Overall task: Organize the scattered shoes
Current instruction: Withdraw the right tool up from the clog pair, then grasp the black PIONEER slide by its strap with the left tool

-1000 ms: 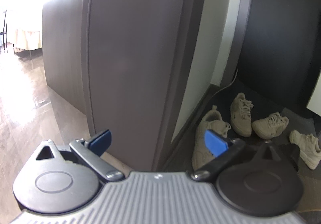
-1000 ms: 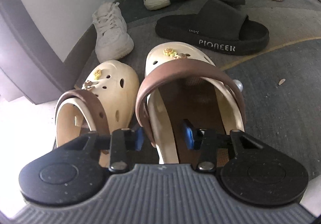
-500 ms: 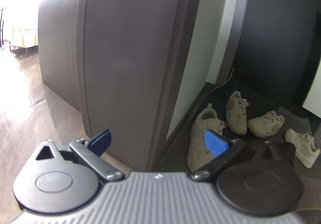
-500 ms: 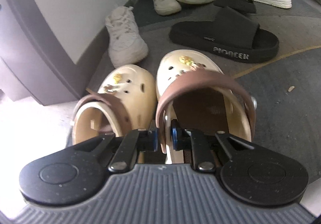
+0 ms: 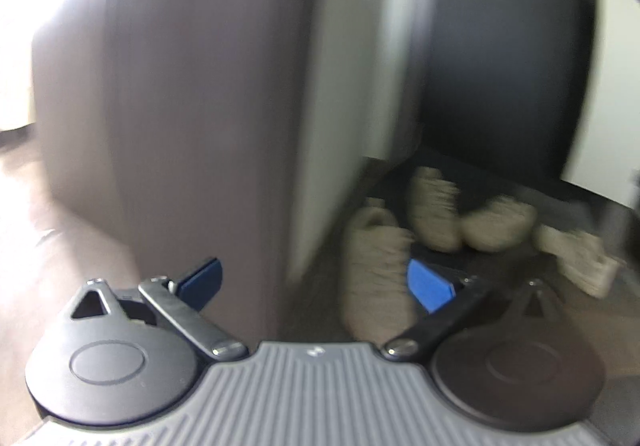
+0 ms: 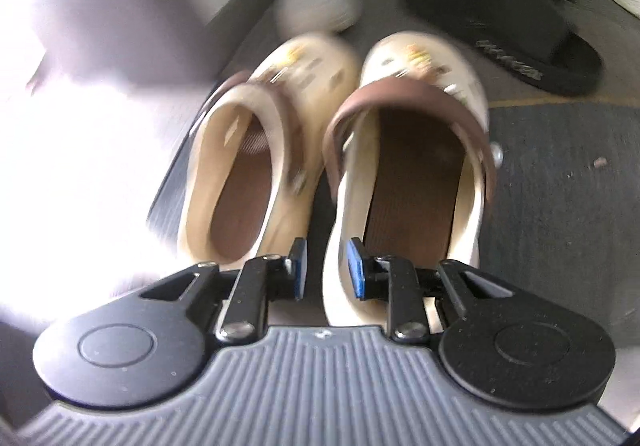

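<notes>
Here both views were smeared by blur. The right gripper (image 6: 327, 269) had its pads a little apart astride the inner wall of the right clog (image 6: 416, 174), whether touching it unclear. The left clog (image 6: 260, 150) sat beside it. The left gripper (image 5: 314, 280) was spread wide, empty, before a dark panel (image 5: 208, 94); sneakers (image 5: 436, 214) were hazy.

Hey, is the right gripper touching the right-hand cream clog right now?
Cannot tell. In the right wrist view the right gripper straddles the cream clog's inner wall with a little room, but motion blur hides any contact.
</notes>
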Motion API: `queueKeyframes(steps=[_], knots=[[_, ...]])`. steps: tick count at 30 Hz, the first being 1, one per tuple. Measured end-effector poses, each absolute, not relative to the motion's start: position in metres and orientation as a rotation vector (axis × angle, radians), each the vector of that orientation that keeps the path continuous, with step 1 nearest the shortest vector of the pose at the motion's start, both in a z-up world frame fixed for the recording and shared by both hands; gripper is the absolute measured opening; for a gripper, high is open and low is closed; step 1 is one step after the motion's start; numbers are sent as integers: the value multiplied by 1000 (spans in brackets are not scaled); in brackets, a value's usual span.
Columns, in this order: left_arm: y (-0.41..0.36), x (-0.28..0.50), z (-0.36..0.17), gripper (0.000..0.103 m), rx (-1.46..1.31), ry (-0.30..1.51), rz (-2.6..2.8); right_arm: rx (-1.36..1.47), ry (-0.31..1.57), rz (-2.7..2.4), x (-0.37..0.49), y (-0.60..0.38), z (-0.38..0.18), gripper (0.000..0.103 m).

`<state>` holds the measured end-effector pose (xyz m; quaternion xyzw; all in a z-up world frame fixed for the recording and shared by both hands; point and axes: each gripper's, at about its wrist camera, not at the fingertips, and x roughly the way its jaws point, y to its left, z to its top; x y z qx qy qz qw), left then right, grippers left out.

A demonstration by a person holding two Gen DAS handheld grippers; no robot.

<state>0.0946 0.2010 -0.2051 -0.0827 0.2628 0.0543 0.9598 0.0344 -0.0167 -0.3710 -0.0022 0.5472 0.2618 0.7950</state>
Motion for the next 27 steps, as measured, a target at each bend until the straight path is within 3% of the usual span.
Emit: queueKeyframes(steps=[7,12,17,20,27], knots=[[150,113,-173,101,-10,559,-153,-176,1123,680,28,-83,-281,25],[104,132,-170,101,78,642,-282,-106,900,537,65,-138,-238,26],[56,175,-198,101,47,747,-409,31,762,391,76,-178,-236,27],[30,210,-224,100,-8,797,-479,95,771,341,73,-198,-251,27],[-6,314,-294,97,-442,919,-491,230,768,236,84,-241,-271,27]])
